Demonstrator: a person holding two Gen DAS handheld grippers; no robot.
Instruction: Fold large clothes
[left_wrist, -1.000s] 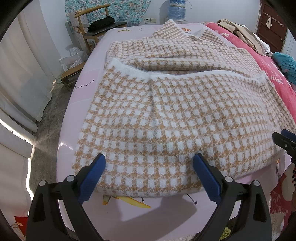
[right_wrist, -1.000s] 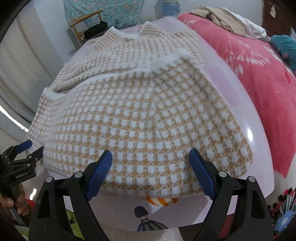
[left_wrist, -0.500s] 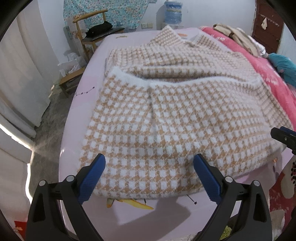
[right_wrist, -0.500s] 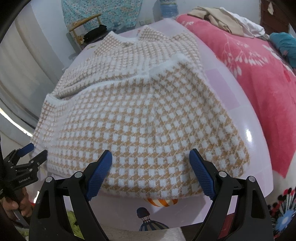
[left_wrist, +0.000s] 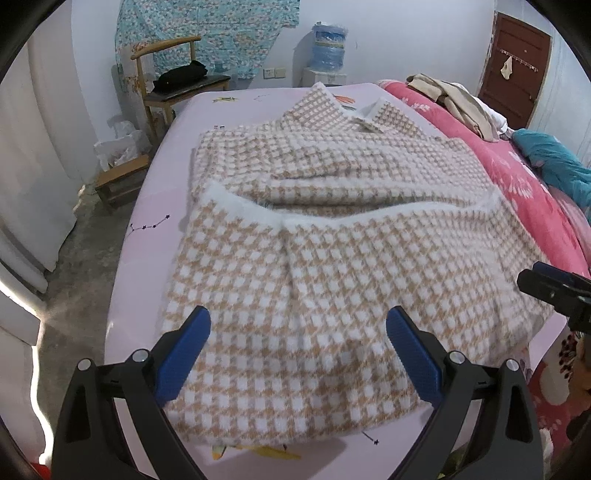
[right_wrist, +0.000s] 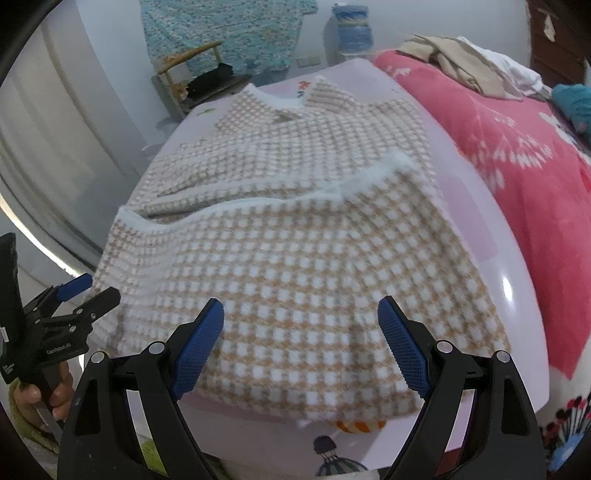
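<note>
A large tan-and-white checked knit garment (left_wrist: 332, 236) (right_wrist: 295, 229) lies on the pink bed sheet, its lower part folded up over the body so a fluffy white hem (left_wrist: 332, 218) runs across the middle. My left gripper (left_wrist: 297, 347) hovers open over the garment's near folded edge, nothing between its blue pads. My right gripper (right_wrist: 301, 339) is likewise open above the near edge further right, holding nothing. Each gripper shows at the rim of the other's view: the right one (left_wrist: 554, 291), the left one (right_wrist: 66, 306) in a hand.
The pink sheet (left_wrist: 147, 243) drops off to a concrete floor on the left. A red blanket (right_wrist: 517, 155) with piled clothes (left_wrist: 454, 99) covers the right side. A wooden chair (left_wrist: 173, 81), a small stool (left_wrist: 122, 177) and a water bottle (left_wrist: 328, 44) stand beyond the bed.
Both grippers have lifted and drawn back from the garment's near edge, so more of the room shows beyond the bed. The garment lies as before. Both jaws stay open.
</note>
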